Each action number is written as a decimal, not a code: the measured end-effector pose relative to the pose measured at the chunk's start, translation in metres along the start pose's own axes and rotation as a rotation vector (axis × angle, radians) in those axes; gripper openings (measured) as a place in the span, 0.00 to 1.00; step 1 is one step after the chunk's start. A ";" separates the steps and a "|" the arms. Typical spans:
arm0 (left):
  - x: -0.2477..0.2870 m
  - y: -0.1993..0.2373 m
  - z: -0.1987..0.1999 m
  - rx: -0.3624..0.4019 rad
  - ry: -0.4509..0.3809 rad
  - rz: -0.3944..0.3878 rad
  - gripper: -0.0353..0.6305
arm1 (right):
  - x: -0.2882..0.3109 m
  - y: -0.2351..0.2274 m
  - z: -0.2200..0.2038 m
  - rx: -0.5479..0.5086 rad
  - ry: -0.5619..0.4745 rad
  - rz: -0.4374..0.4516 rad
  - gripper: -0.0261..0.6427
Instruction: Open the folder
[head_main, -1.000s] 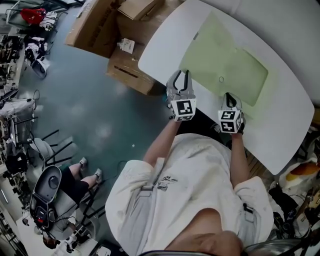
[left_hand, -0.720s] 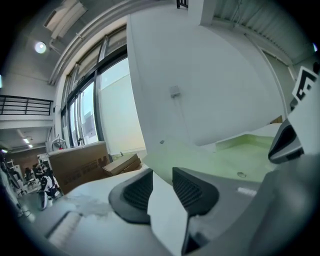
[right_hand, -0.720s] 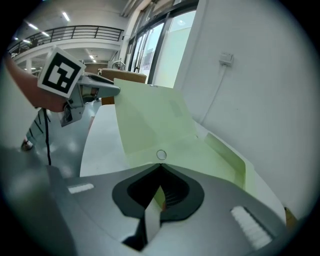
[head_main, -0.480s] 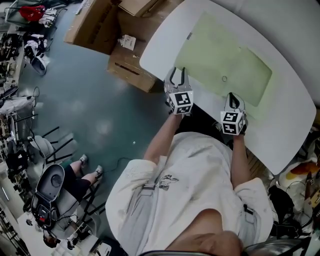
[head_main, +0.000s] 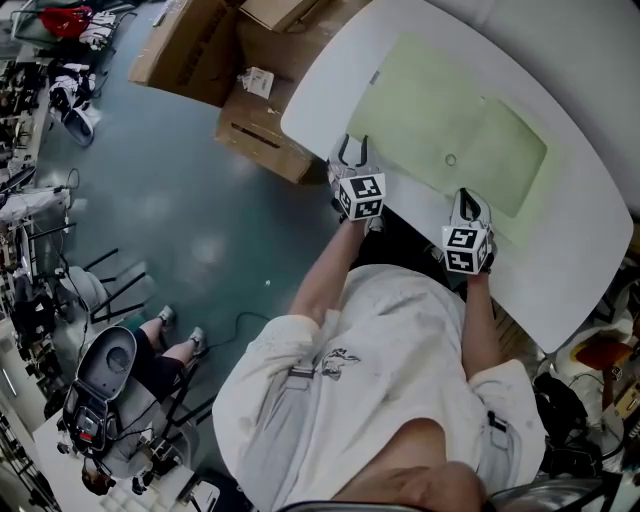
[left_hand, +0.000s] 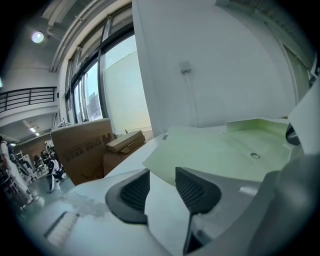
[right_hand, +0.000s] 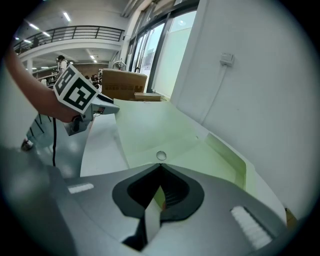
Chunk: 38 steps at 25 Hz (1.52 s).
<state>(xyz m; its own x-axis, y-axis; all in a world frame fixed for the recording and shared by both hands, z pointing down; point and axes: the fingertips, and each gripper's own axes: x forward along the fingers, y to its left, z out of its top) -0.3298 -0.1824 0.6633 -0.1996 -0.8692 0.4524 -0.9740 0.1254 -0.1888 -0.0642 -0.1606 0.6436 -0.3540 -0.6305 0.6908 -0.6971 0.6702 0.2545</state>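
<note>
The green folder (head_main: 440, 120) lies flat on the white surface (head_main: 325, 110). The right gripper (head_main: 466, 200) is closed, apparently pinching the folder's near edge to anchor it. The left gripper (head_main: 354, 150), jaws just opened, hovers at the corner, gripping nothing.

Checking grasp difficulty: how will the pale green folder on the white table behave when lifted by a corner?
Probably floppy: the folder looks like a thin sheet lying flat on the smooth table. Likely light and slippery, so it may slide rather than lift.

Left gripper (head_main: 352, 150) widening, right (head_main: 466, 200) seemingly clamped
</note>
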 end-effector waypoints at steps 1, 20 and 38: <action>0.003 0.000 -0.003 -0.004 0.009 0.000 0.28 | 0.001 0.000 0.000 0.000 0.001 0.001 0.04; 0.025 -0.001 -0.039 0.015 0.159 -0.015 0.31 | 0.000 0.003 0.000 0.003 0.001 0.006 0.04; 0.023 -0.008 -0.041 0.155 0.190 -0.014 0.42 | -0.007 -0.005 -0.010 -0.004 -0.010 0.011 0.04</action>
<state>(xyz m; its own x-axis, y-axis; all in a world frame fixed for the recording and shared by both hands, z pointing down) -0.3315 -0.1838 0.7109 -0.2173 -0.7631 0.6087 -0.9515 0.0265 -0.3066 -0.0522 -0.1555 0.6446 -0.3673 -0.6272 0.6869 -0.6911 0.6782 0.2497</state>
